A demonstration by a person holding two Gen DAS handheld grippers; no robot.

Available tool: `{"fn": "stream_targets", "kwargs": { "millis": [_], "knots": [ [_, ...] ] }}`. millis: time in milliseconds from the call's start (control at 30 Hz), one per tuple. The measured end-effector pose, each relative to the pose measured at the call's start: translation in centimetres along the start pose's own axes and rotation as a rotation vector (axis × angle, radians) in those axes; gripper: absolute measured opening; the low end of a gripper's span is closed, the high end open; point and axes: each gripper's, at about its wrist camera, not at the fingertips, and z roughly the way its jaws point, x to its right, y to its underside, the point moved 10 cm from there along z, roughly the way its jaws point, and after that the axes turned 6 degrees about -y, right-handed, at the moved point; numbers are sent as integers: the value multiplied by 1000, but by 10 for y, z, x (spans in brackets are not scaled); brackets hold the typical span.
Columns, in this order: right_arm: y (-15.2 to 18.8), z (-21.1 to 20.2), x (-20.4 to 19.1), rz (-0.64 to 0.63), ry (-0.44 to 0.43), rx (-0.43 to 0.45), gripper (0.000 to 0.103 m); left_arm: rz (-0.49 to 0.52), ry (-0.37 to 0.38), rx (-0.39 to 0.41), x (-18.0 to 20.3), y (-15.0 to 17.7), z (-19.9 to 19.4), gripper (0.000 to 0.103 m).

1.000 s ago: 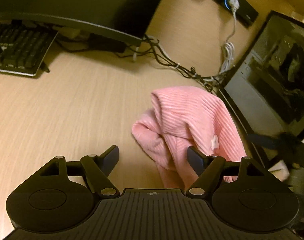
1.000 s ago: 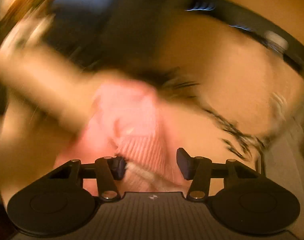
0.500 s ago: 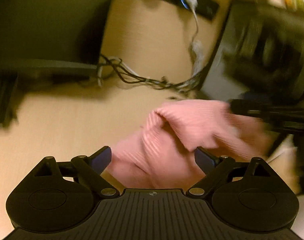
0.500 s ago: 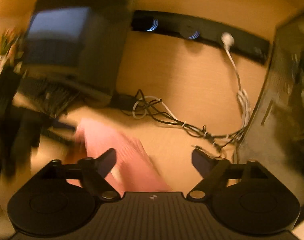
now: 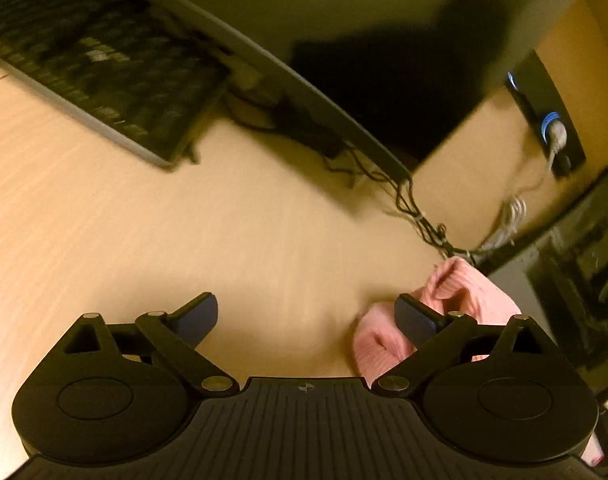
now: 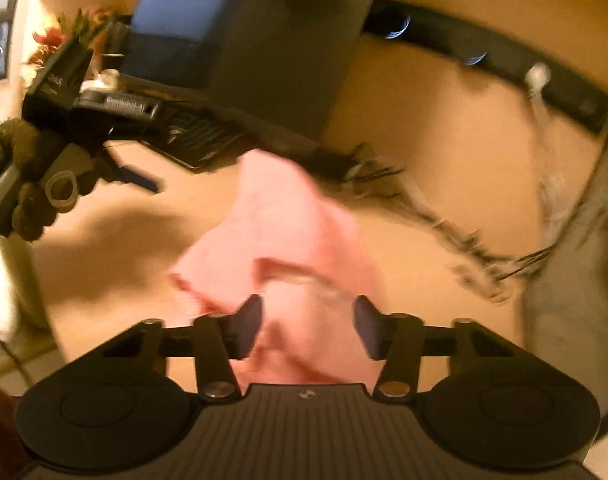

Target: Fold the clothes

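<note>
A pink ribbed knit garment (image 5: pixel 468 292) lies crumpled on the light wooden desk (image 5: pixel 223 240), partly hidden behind my left gripper's right finger. My left gripper (image 5: pixel 306 312) stands wide, its jaws still opening, with only bare desk between them. In the right wrist view the same garment (image 6: pixel 287 216) is blurred and runs from the desk's middle down between my fingers. My right gripper (image 6: pixel 308 324) is over it, jaws closing. The cloth sits between the pads, with a gap showing on each side.
A black keyboard (image 5: pixel 103 76) and a monitor's curved foot (image 5: pixel 312 96) stand behind. Tangled cables (image 5: pixel 424 224) run to a power strip (image 5: pixel 544 120), and a dark computer case (image 5: pixel 576 280) is at the right. A hand holding the other tool (image 6: pixel 35 200) and flowers (image 6: pixel 63 28) show far left.
The left view has swung left, so the garment slid from between its fingers to its right side, and the jaws widened. The right jaws spread wide, then narrowed over the cloth.
</note>
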Motion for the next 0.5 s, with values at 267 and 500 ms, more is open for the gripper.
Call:
{"fn": "stream_targets", "kwargs": {
  "millis": [267,500],
  "knots": [
    [9,44,8,-104,86,-55,26,173,213,-38,80,28,-22,89],
    [-70,-21,72,361,-153,176,11,171,303,-71,99,37,-20,92]
  ]
}}
